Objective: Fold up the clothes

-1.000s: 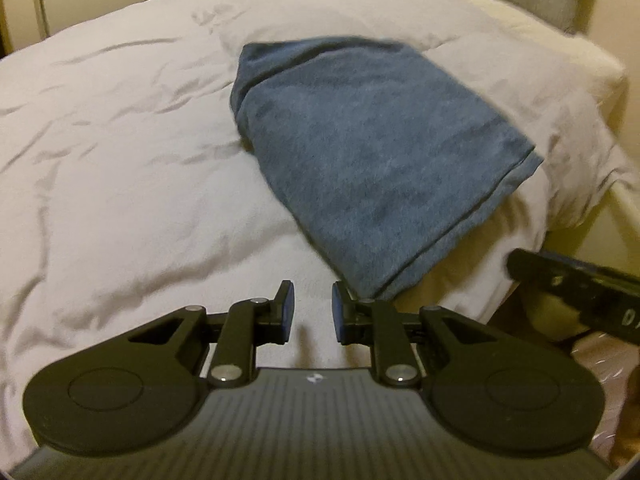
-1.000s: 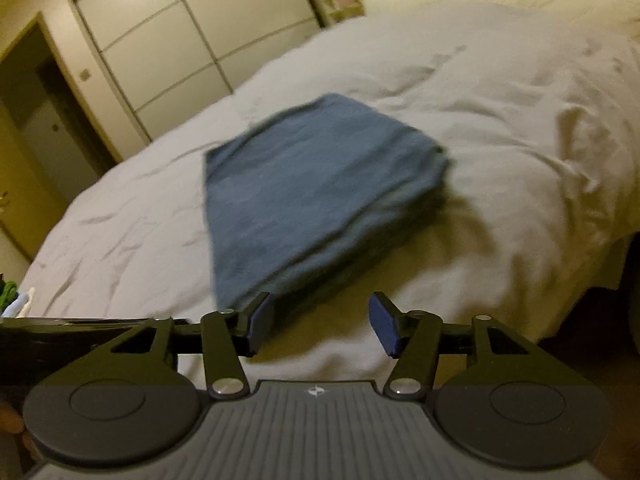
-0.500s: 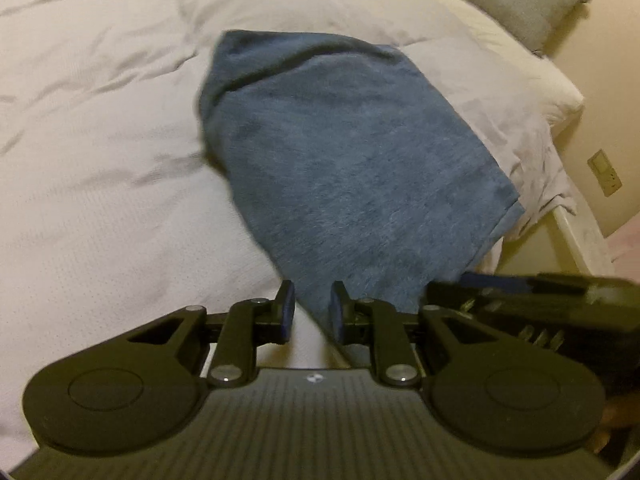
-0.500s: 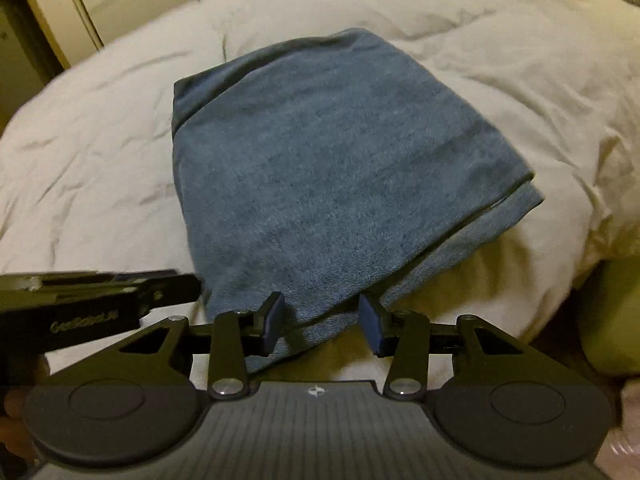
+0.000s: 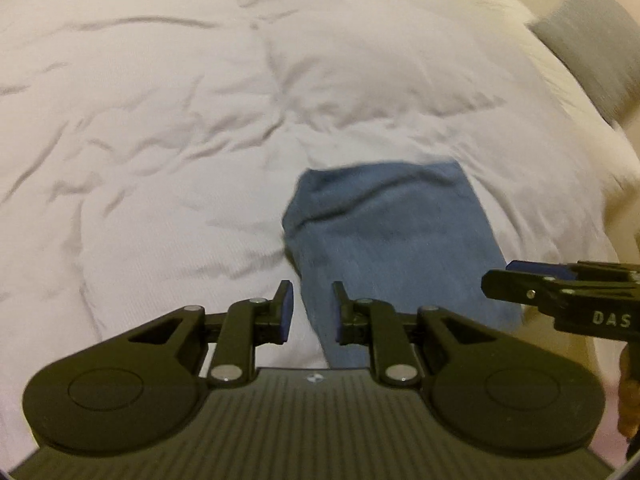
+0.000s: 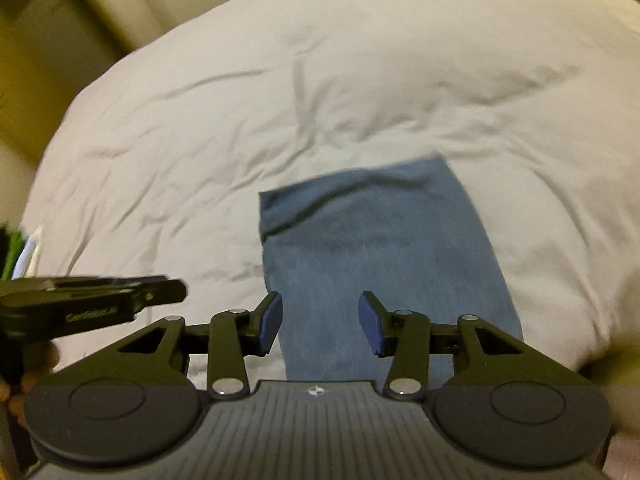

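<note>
Folded blue terry cloth [image 5: 396, 240] is lying on the wrinkled white duvet [image 5: 160, 140], at 6 o'clock in both views. My left gripper [image 5: 311, 312] is hovering at its near-left edge, jaws spread, gripping nothing. My right gripper [image 6: 320, 322] is hovering over its near end, spread wider, empty. Grey pillow [image 5: 596, 36] is sitting at 2 o'clock.

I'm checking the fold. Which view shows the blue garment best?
The right wrist view: the blue garment sits centred, with both side edges visible. The left wrist view shows it off-centre, its near right corner beside the right gripper.
</note>
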The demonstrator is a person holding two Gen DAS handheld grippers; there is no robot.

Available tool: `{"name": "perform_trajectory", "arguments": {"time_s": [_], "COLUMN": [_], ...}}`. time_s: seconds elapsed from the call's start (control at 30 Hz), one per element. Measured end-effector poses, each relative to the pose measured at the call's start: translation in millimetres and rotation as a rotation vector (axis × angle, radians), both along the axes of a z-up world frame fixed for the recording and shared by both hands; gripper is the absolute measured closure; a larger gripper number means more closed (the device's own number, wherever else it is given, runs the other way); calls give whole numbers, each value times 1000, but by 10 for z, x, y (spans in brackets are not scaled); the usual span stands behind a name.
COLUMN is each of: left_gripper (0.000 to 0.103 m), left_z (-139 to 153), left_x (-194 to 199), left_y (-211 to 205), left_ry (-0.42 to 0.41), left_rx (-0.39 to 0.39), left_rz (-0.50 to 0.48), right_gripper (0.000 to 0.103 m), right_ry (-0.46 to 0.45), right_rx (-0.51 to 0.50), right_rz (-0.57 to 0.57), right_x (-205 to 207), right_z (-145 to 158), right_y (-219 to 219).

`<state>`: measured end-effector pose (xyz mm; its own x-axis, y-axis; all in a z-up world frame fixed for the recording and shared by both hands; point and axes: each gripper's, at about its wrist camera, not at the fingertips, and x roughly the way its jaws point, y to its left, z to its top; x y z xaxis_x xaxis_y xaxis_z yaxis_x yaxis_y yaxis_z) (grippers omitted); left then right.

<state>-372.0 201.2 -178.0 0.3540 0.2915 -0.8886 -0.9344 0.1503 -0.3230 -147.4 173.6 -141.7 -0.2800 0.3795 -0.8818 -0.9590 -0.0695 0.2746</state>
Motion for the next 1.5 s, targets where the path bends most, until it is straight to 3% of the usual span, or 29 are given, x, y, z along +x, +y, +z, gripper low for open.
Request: {"name": "perform_trajectory", "arguments": {"time_s": [0.23,0.37,0.63,0.83,1.1,1.13,1.17,1.2,1.3,1.43,1.5], "left_gripper": [88,88,88,88,88,88,88,88,87,86,85], "left_z": [-27,-73,-427,-562,-747,-763,-779,-796,-869,-959,-993], "left_x": [320,421,396,386,287,273,260,249,237,228,236], "left_y": [295,446,573,644,673,674,675,672,639,605,610], "left_ry": [38,75,56,18,-48,-56,-64,-68,-68,-81,-75], "left_rx": [-47,-56,-135,-160,-192,-193,-195,-196,-203,-205,-212], "left_rz": [186,222,296,313,344,347,349,351,351,350,346], "right_gripper": [57,57,57,57,57,60,90,101,102,103,103], "right_ry": [-23,-19,-6,9,92,102,114,115,104,75,-11], "right_rx": [-74,-98,-100,-104,-186,-199,-216,-228,-220,-204,-165], "right_rz": [312,384,478,555,730,752,772,786,815,642,601], "right_x": [289,313,238,28,-634,-722,-794,-855,-967,-826,-779], "right_z": [-104,-226,-412,-513,-863,-915,-974,-1036,-1182,-1385,-1489], "right_y": [687,906,1317,1626,1953,1983,2006,2028,2115,2324,2311]}}
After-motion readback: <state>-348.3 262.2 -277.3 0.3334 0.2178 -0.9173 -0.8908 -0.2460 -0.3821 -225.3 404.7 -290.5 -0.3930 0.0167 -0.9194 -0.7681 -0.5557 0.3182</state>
